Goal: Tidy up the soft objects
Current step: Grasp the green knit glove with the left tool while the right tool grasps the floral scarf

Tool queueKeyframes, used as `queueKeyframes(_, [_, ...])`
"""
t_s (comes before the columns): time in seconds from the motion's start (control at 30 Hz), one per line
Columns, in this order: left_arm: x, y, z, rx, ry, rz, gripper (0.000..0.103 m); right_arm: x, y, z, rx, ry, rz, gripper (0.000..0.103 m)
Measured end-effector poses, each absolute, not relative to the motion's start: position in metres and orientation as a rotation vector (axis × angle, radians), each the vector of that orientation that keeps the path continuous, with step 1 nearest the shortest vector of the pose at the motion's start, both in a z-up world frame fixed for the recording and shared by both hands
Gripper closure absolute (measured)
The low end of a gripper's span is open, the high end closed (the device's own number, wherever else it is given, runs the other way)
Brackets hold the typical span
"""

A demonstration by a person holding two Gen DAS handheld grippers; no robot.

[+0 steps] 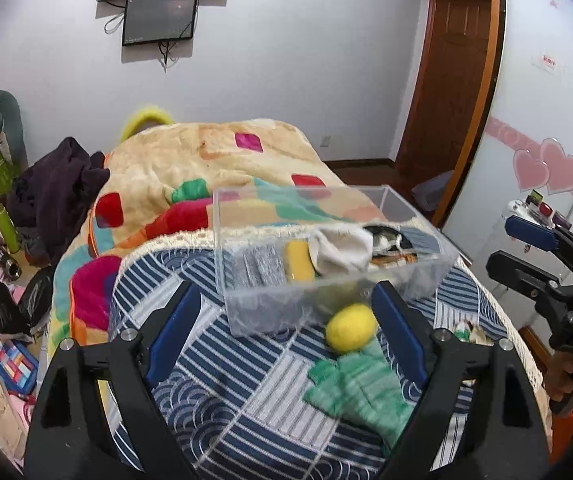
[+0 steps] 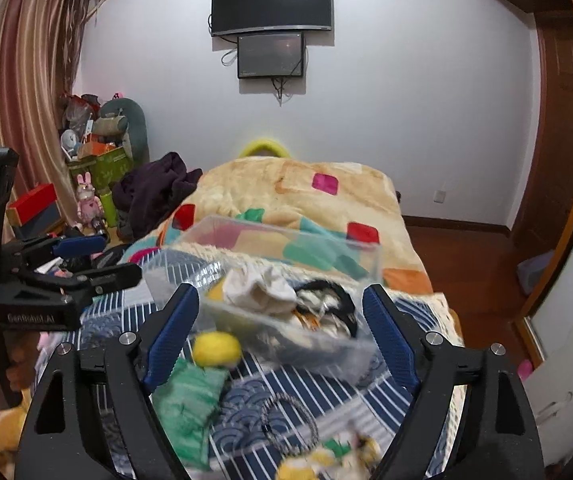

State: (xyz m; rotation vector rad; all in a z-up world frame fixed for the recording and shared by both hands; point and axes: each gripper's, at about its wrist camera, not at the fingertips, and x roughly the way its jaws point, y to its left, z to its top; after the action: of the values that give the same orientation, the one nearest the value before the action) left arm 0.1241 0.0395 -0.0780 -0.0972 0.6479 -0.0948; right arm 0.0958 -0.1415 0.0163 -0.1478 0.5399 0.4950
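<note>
Both of my jaws stood spread wide with nothing between them: the left gripper [image 1: 286, 334] hovered over the striped bed cover [image 1: 214, 392], and the right gripper [image 2: 282, 336] hung beside it, aimed at the same patch. The clear box [image 1: 326, 248] sat on the cover just ahead, already holding a white cloth [image 1: 340, 250], a yellow sponge [image 1: 299, 261] and some grey and dark pieces. Still loose in front of it were the yellow ball [image 1: 351, 326], lying close against the box's near wall, and the green glove [image 1: 360, 388] just below the ball. A dark hair tie [image 2: 289, 420] and a small blurred plush [image 2: 326, 458] lay nearer the right side. To do this step well, I judged the left jaws should drop straight over the ball, straddling it without nudging the box wall, and close gently, since felt gives way and a round shape can squirt out. The glove would want a pinch at its bunched middle rather than at an edge.
</note>
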Motion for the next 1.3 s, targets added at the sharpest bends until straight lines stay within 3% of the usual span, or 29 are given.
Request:
queueKeyframes(0.87, [0.116, -0.031, -0.17, -0.065, 0.868, -0.197, 0.015, 0.076, -0.199, -0.094, -0.044, 0.903, 0.348, 0.021])
queueKeyframes(0.93, [0.116, -0.035, -0.172, -0.054, 0.865, -0.186, 0.019, 0.074, -0.201, -0.096, -0.033, 0.905, 0.348, 0.022])
queueKeyframes(1.07, [0.115, -0.034, -0.174, -0.062, 0.853, -0.176, 0.029, 0.068, -0.199, -0.095, -0.053, 0.895, 0.337, 0.042])
queueKeyframes(1.13, [0.112, -0.031, -0.174, -0.07, 0.846, -0.175, 0.037, 0.067, -0.199, -0.094, -0.054, 0.887, 0.337, 0.06])
queueKeyframes(1.23, [0.108, -0.028, -0.174, -0.063, 0.841, -0.179, 0.047, 0.068, -0.201, -0.091, -0.052, 0.87, 0.327, 0.076])
queueKeyframes(1.3, [0.105, -0.025, -0.174, -0.067, 0.839, -0.181, 0.053, 0.068, -0.2, -0.09, -0.055, 0.865, 0.331, 0.081])
